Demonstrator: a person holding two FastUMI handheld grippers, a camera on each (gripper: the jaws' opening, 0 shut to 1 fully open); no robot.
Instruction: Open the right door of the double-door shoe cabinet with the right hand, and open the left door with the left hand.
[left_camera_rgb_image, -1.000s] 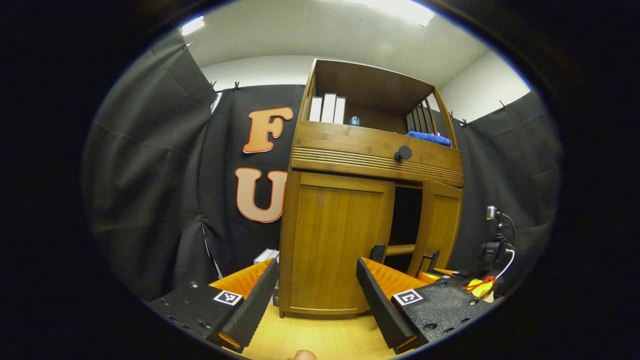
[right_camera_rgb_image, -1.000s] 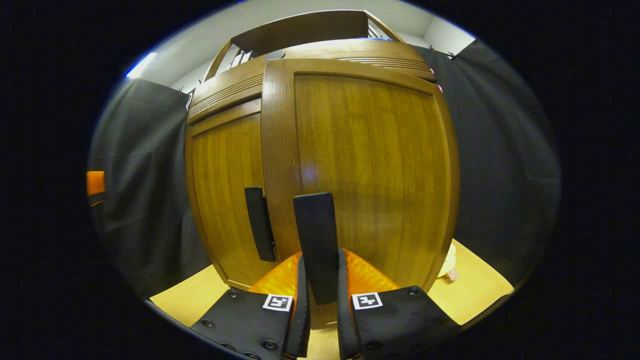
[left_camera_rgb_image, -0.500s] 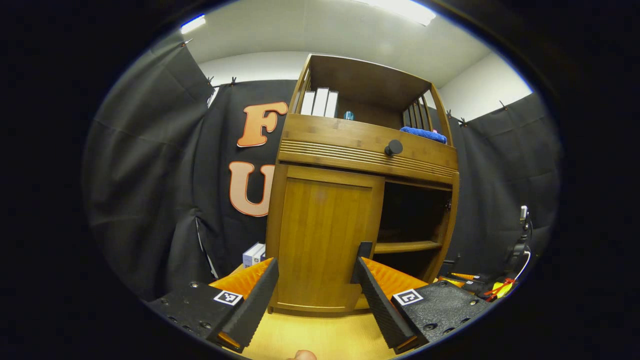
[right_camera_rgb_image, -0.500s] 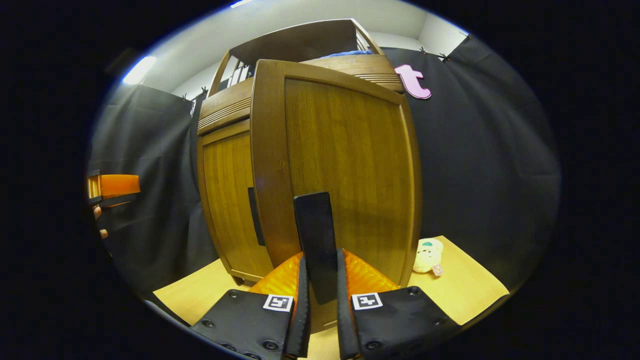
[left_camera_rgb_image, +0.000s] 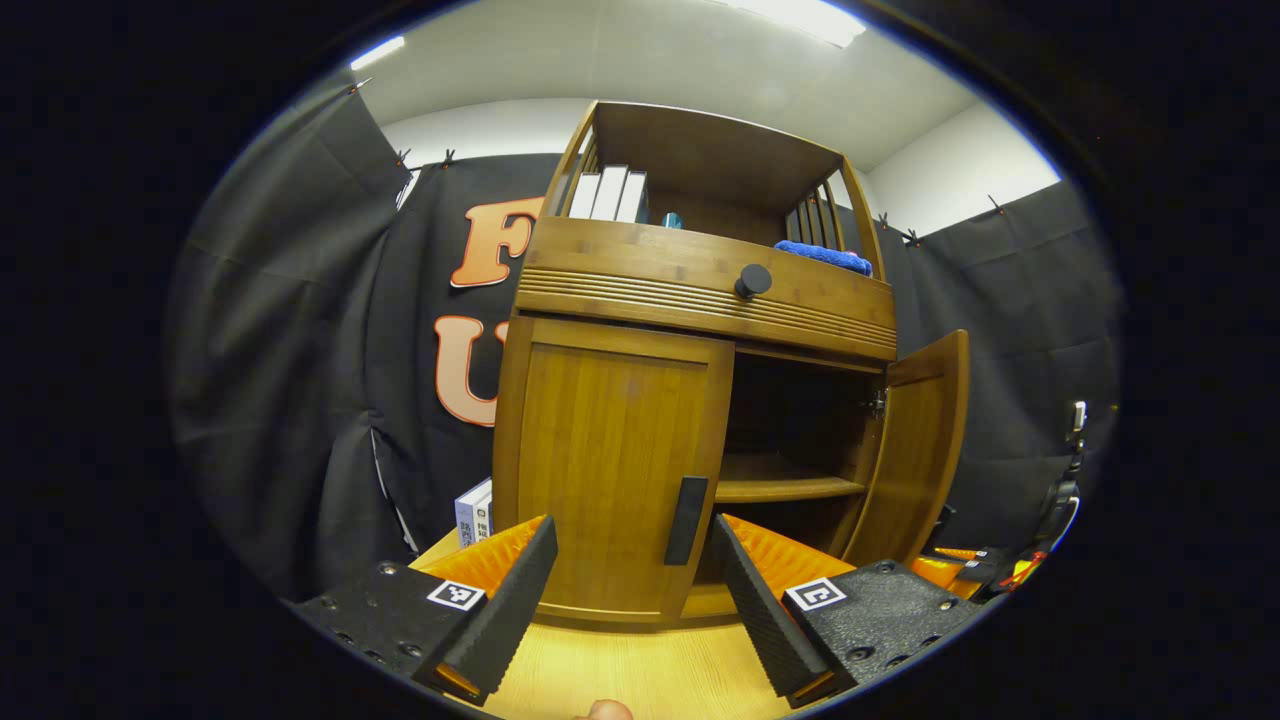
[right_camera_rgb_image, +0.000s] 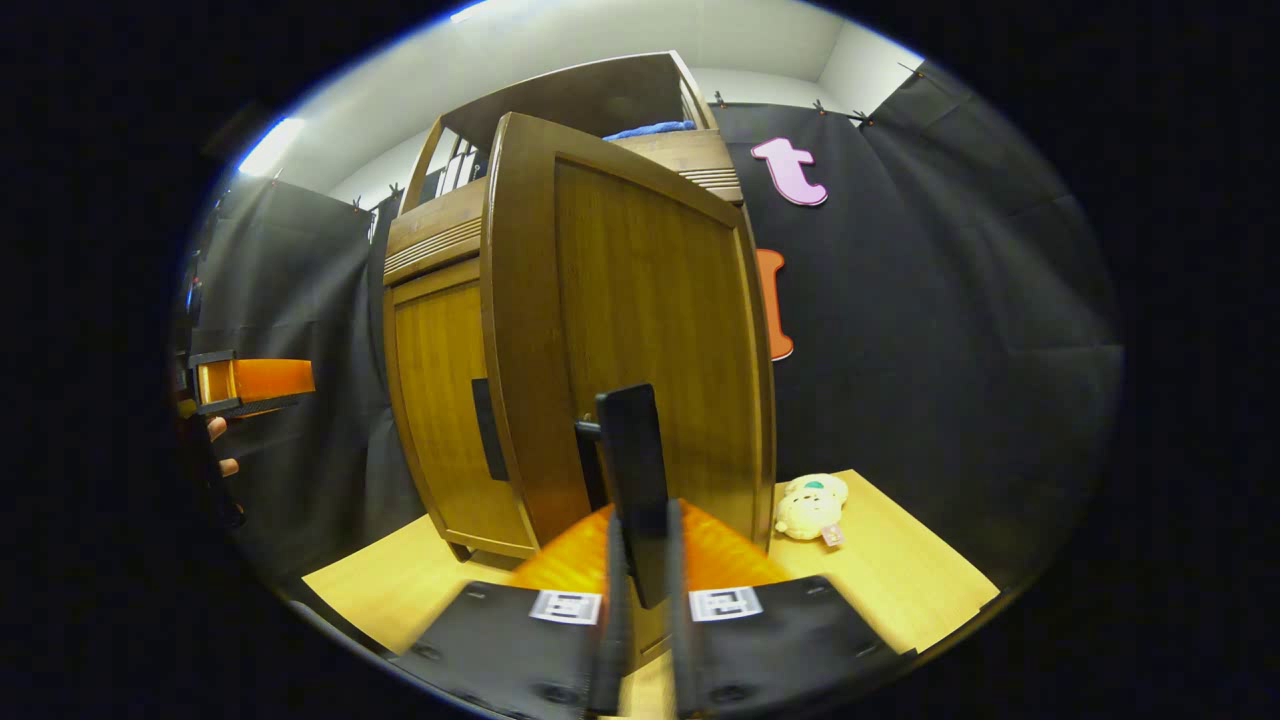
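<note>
The wooden shoe cabinet (left_camera_rgb_image: 700, 290) stands ahead in the left gripper view. Its left door (left_camera_rgb_image: 600, 460) is closed, with a dark vertical handle (left_camera_rgb_image: 687, 520) near its inner edge. My left gripper (left_camera_rgb_image: 635, 590) is open in front of that door, apart from it, and the handle shows between the fingers. The right door (left_camera_rgb_image: 920, 450) stands swung out, baring the inner shelf (left_camera_rgb_image: 785, 490). In the right gripper view the right door (right_camera_rgb_image: 640, 300) is seen close up, and my right gripper (right_camera_rgb_image: 640, 545) is shut on its handle (right_camera_rgb_image: 632, 470). The left gripper (right_camera_rgb_image: 250, 382) shows far left, held by a hand.
A drawer with a round knob (left_camera_rgb_image: 752, 280) sits above the doors. Books (left_camera_rgb_image: 605, 195) and a blue cloth (left_camera_rgb_image: 825, 257) lie on the top shelf. Small boxes (left_camera_rgb_image: 472, 510) stand by the cabinet's left side. A plush toy (right_camera_rgb_image: 810, 505) lies on the wooden floor beside the open door.
The right door has swung from barely ajar to wide open, with the right gripper on its handle. The left gripper has shifted so the left door's handle now shows between its fingers.
</note>
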